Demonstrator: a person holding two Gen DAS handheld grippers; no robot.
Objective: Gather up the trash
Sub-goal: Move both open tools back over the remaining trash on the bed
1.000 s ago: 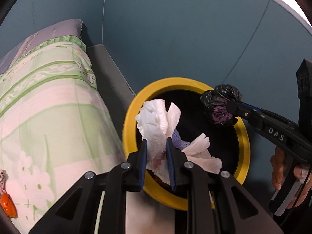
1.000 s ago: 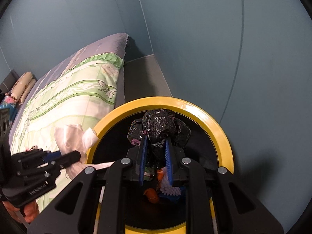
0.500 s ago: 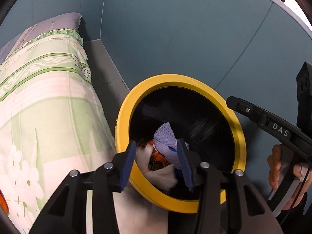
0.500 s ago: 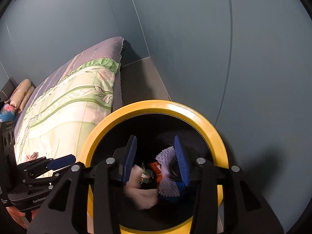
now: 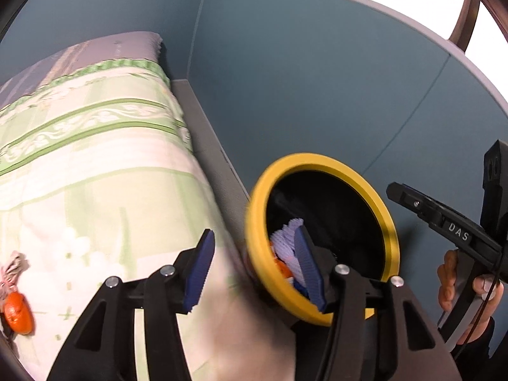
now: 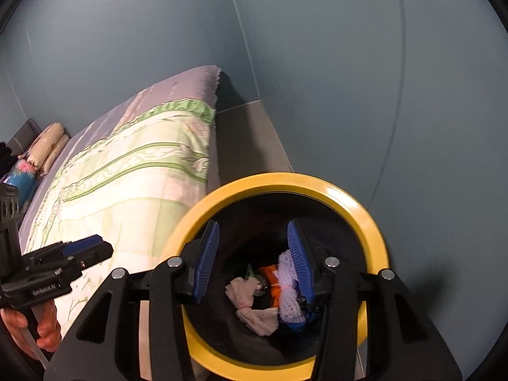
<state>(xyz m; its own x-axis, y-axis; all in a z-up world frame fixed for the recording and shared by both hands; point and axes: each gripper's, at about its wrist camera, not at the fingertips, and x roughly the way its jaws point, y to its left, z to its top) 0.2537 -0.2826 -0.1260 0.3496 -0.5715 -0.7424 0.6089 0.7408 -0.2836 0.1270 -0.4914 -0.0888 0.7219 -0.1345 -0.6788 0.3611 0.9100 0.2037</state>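
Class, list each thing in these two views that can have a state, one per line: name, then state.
Yellow-rimmed bin: upright, uncovered, partly filled with trash.
Left gripper: jaws opening, nothing between them.
Right gripper: jaws opening, empty, above the bin's mouth.
Orange scrap: lying on the bed, not yet collected.
Quilt: spread over the bed.

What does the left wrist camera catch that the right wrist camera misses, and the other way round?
Only the left wrist view shows an orange scrap lying on the bed beside a small crumpled bit, and a bright window.

Only the right wrist view shows the pillows at the bed's far end and a knotted pale wad at the bottom of the bin.

Both show the yellow-rimmed bin, the green quilt, the purple net, and both grippers, left gripper and right gripper, opening with nothing between their jaws.
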